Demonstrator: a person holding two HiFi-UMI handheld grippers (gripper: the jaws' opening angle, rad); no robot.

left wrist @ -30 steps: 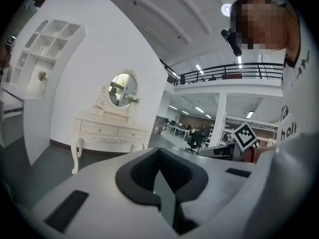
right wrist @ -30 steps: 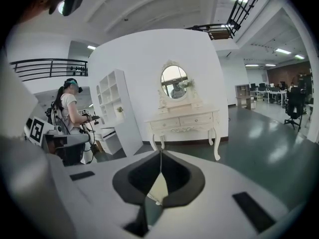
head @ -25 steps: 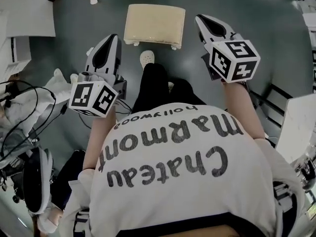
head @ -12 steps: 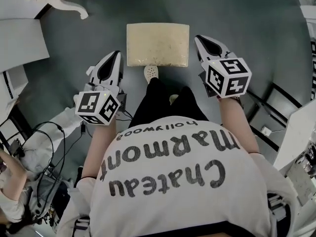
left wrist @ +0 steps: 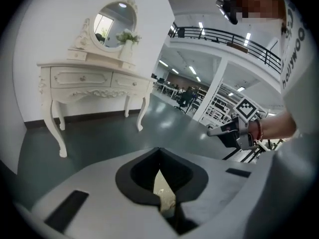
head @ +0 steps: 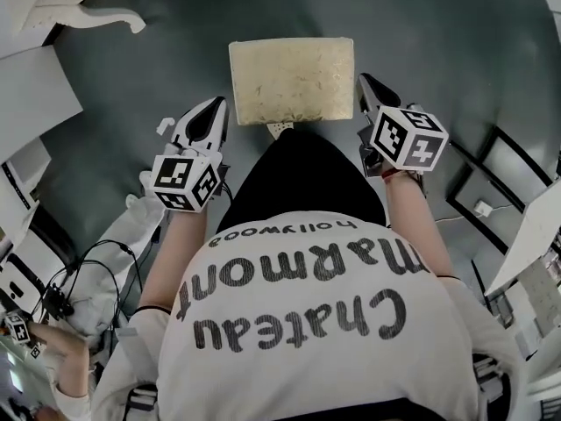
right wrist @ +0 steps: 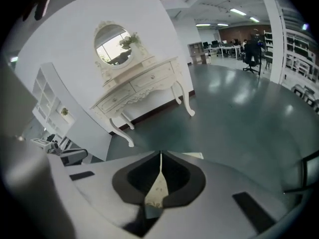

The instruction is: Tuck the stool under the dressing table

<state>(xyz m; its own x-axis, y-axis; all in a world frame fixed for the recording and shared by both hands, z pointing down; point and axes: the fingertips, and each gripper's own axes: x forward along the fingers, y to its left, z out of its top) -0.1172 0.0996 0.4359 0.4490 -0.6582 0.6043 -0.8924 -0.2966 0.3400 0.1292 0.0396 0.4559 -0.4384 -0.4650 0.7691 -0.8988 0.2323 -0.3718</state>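
Head view: stool [head: 292,82] stood on open floor [head: 438,42], flanked by left tool [head: 213,112] and right tool [head: 368,90]. Left gripper view: jaws shut, empty; bench [left wrist: 94,78] well ahead. Right gripper view: jaws shut, empty; tucking judged not begun

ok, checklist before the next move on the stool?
1. Stool between the grippers: ok. The left gripper and right gripper flank its near corners.
2. Grip on stool: not ok. Both jaws are shut on nothing.
3. Tips touching stool: cannot tell.
4. Stool under table: not ok. It stands out on the floor, apart from the table.
5. Path to table: ok. Nothing shows on the floor ahead in the gripper views.
6. Space under table: ok. It is open between the legs.
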